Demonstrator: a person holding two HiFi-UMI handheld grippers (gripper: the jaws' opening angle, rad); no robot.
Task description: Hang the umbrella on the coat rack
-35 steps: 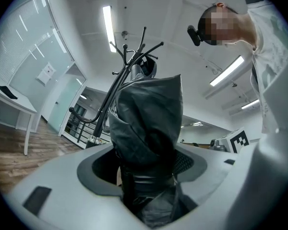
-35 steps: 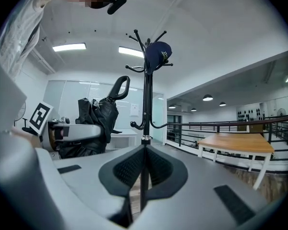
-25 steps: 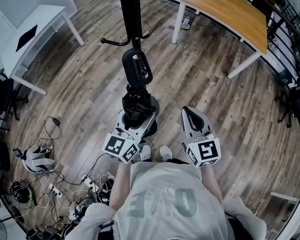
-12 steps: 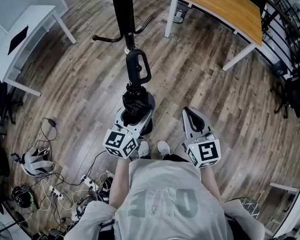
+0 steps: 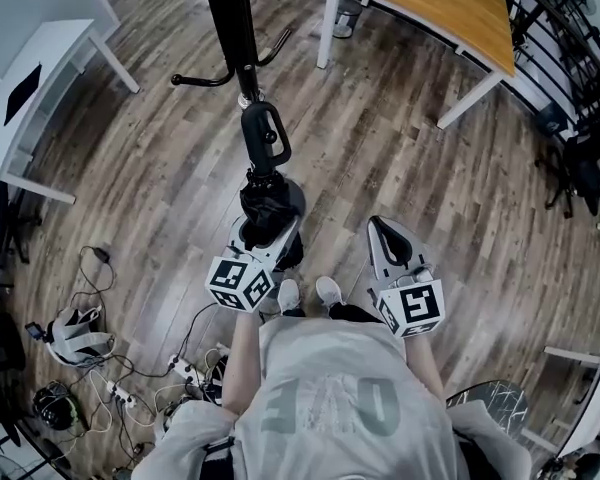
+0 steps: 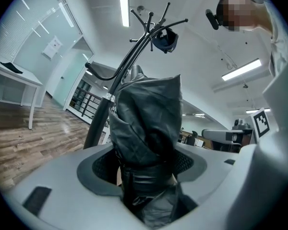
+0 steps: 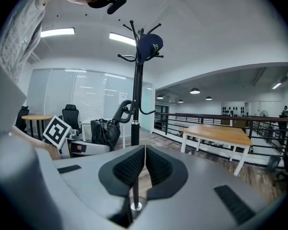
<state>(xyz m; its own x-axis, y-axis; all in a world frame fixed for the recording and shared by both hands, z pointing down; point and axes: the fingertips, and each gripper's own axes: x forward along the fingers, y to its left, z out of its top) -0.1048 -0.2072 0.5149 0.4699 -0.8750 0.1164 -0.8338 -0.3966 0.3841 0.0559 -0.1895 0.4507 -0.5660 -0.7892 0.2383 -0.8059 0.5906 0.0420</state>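
The black coat rack's pole (image 5: 230, 18) rises at the top middle of the head view, with curved hooks (image 5: 195, 78) low on it. In both gripper views a dark cap (image 6: 164, 40) (image 7: 150, 44) hangs at the top of the rack (image 6: 134, 56) (image 7: 136, 80). My left gripper (image 5: 265, 233) is shut on the folded black umbrella (image 5: 268, 203) (image 6: 146, 128) and holds it upright. The umbrella's loop handle (image 5: 263, 138) (image 7: 125, 109) stands just in front of the pole. My right gripper (image 5: 385, 226) (image 7: 145, 164) is beside it on the right, shut and holding nothing.
A wooden-top table (image 5: 420, 8) (image 7: 221, 133) with white legs stands at the back right. A white desk (image 5: 40, 68) is at the far left. Cables and a headset (image 5: 80, 338) lie on the wood floor at the near left. A black railing (image 5: 570, 58) runs along the right.
The umbrella in my left gripper has moved forward, and its handle now stands closer to the rack's pole. The right gripper has kept its place, shut.
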